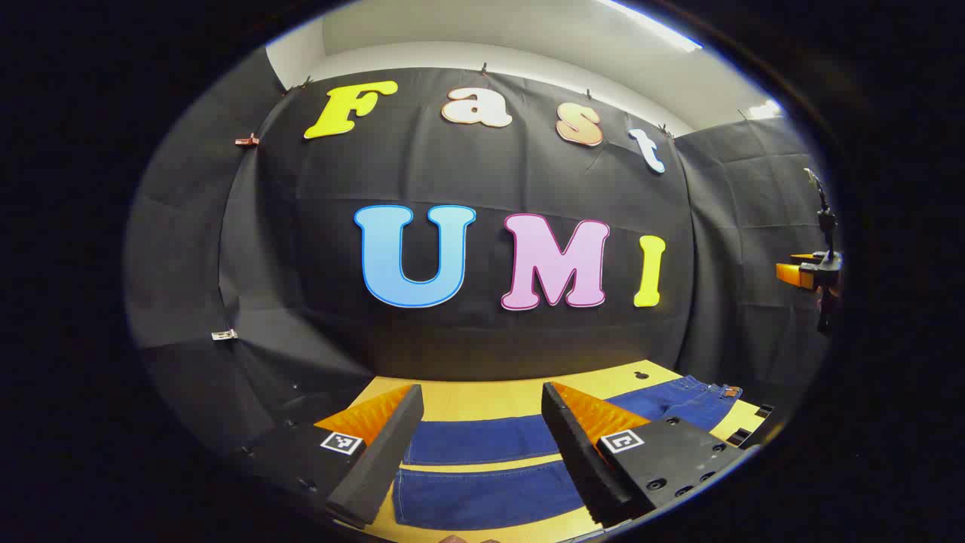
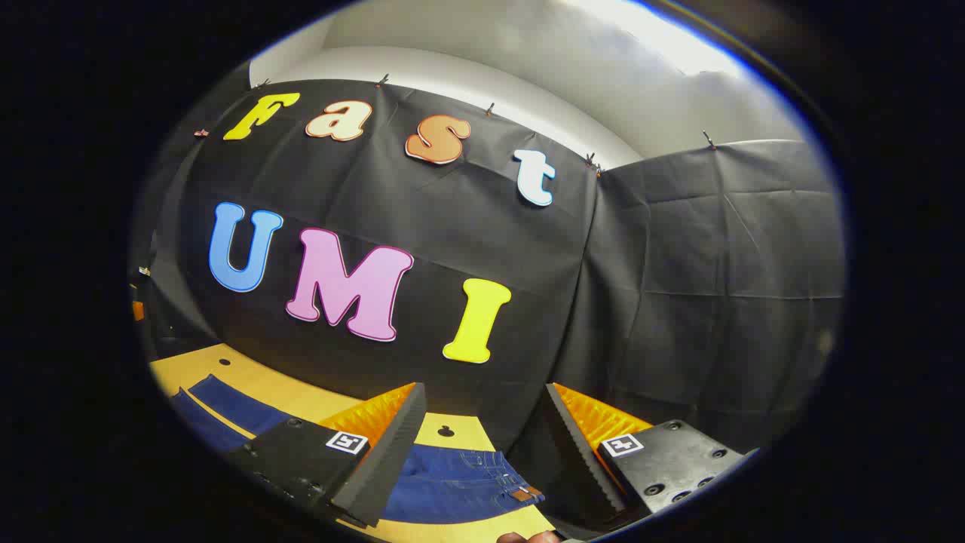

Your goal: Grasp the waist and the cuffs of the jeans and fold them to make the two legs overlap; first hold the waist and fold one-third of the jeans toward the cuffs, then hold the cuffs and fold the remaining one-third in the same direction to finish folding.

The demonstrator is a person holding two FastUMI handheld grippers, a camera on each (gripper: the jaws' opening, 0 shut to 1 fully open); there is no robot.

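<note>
We hold the left gripper (image 1: 482, 452) above the jeans (image 1: 482, 471), its jaws wide with nothing between them — the two legs lie flat and side by side on the wooden table (image 1: 482, 396). Our right gripper (image 2: 482, 452) hovers wide open over the waist (image 2: 467, 471) — also empty.
</note>
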